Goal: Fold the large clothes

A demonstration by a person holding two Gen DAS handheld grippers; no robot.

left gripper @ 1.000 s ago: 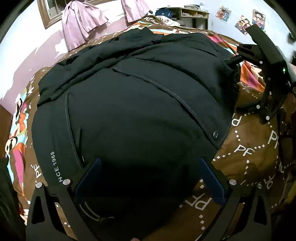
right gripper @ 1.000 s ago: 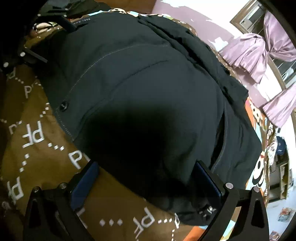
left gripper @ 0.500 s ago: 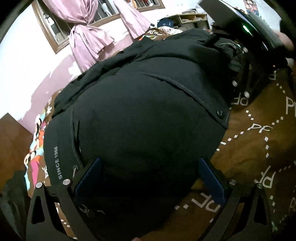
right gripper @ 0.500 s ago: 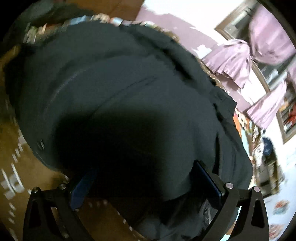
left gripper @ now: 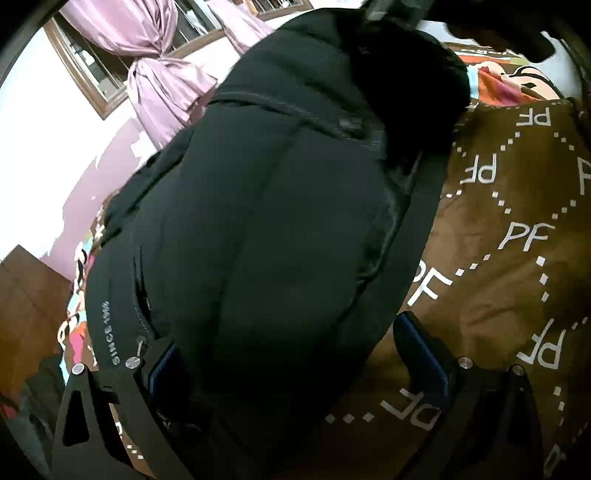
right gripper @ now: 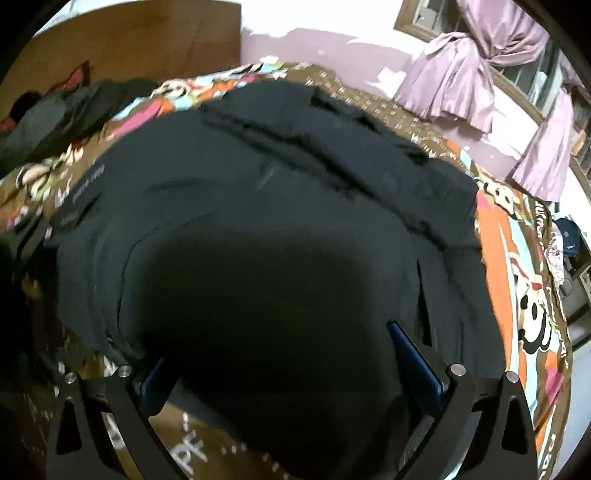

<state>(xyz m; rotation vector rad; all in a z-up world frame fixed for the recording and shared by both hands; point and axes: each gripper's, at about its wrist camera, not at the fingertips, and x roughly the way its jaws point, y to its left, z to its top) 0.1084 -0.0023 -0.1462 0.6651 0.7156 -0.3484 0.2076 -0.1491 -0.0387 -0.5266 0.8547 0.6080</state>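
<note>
A large black padded jacket (left gripper: 258, 221) lies on a brown bedspread (left gripper: 517, 206) printed with white "PF" letters. It also fills the right wrist view (right gripper: 266, 229). Its near edge bulges up between the wide-spread fingers of my left gripper (left gripper: 295, 373); white "SINCE" lettering runs along its left side. My right gripper (right gripper: 291, 365) is also spread wide, with the jacket's dark bulk between its blue pads (right gripper: 413, 358). Neither pair of pads visibly pinches the cloth. A snap button (left gripper: 349, 123) shows on the jacket's front flap.
The bed has a colourful cartoon-print sheet (right gripper: 524, 295) at its edges. Pink curtains (left gripper: 162, 85) hang at a window on the far wall. Dark clothes (right gripper: 55, 114) lie by a wooden headboard (right gripper: 129, 40). A dark arm or tool (left gripper: 491, 22) crosses the left view's top.
Both grippers have swung and lifted with the jacket's near edge; the jacket bulges higher and its front flap has turned toward the far side. The right view has rotated to show the headboard.
</note>
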